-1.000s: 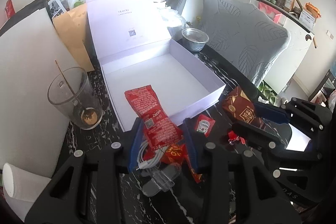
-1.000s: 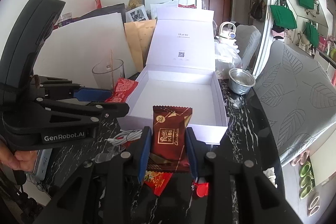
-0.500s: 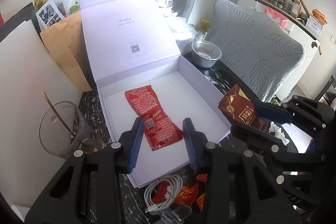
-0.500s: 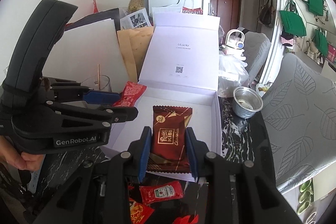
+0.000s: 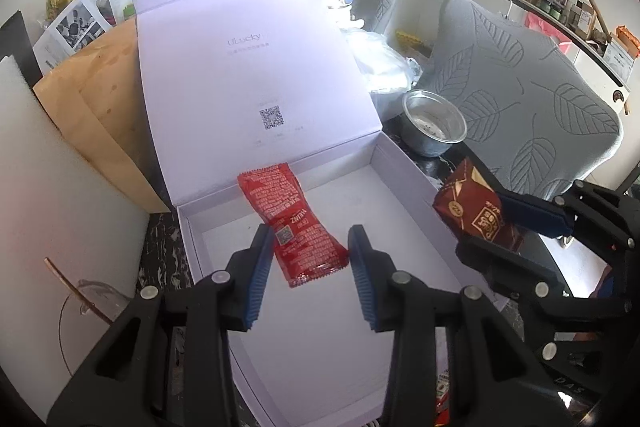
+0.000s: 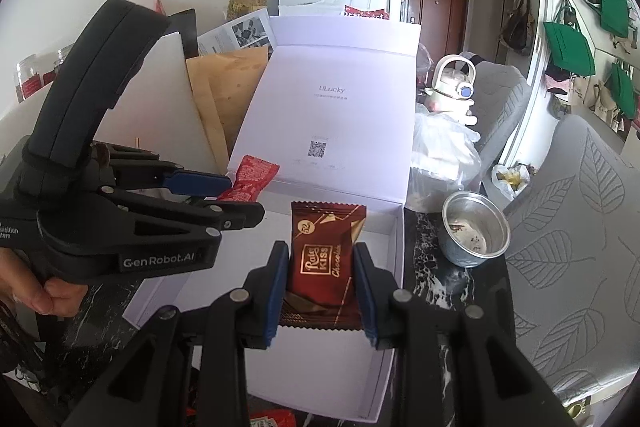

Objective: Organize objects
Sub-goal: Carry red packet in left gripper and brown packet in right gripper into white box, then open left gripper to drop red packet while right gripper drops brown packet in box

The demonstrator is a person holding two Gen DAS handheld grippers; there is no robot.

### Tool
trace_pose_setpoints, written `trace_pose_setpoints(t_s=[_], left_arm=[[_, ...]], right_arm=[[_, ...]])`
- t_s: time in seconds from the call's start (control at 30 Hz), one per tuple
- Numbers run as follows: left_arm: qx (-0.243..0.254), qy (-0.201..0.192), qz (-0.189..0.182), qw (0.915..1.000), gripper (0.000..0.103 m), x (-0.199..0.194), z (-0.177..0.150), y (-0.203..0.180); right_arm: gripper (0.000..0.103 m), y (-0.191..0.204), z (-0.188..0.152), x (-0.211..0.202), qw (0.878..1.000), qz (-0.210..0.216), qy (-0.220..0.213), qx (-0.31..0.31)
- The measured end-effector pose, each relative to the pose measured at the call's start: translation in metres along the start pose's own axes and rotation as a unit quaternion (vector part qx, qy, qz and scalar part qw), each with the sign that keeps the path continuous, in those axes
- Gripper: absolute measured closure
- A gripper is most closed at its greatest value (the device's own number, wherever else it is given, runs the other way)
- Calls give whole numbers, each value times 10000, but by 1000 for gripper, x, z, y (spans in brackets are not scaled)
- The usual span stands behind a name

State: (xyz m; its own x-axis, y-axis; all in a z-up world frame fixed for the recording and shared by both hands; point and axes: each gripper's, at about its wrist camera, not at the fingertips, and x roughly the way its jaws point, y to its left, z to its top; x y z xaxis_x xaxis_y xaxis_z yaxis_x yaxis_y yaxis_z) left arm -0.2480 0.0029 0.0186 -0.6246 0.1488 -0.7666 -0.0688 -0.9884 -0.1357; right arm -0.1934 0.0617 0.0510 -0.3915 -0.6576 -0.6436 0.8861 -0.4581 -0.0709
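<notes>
An open white box (image 5: 404, 163) with its lid (image 5: 248, 75) standing up fills the middle of the left wrist view. My left gripper (image 5: 308, 239) hangs over the box's inside, shut on a red sachet (image 5: 288, 219) that sticks out forward between the blue pads. In the right wrist view the same sachet (image 6: 250, 179) shows at that gripper's tips, left of centre. My right gripper (image 6: 321, 251) is shut on a brown chocolate packet (image 6: 326, 259), held upright over the box's near right part (image 6: 398, 227). The packet (image 5: 472, 215) also shows at the right in the left wrist view.
A steel bowl (image 6: 474, 235) stands right of the box, with a plastic bag (image 6: 444, 147) behind it and a grey leaf-patterned chair (image 5: 540, 115) beyond. Brown envelopes (image 5: 100, 115), a white board (image 5: 60, 187) and a glass with a stick (image 5: 88, 307) are on the left. A hand (image 6: 36, 295) grips the left tool.
Both grippers have moved forward from the table's front edge to over the box, each keeping its packet. The cable and loose sachets have dropped out of view below.
</notes>
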Motion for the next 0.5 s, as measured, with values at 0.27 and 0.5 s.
trace_pose_setpoints(t_s=[0.27,0.5], left_arm=[[43,84,140,9999,66,31,15,3],[126,252,214,9994,66,56,23,2]], right_arm=[[71,-16,14,32,9998,32,33,-200],[71,-24,17,57,9995,204,121,-227]])
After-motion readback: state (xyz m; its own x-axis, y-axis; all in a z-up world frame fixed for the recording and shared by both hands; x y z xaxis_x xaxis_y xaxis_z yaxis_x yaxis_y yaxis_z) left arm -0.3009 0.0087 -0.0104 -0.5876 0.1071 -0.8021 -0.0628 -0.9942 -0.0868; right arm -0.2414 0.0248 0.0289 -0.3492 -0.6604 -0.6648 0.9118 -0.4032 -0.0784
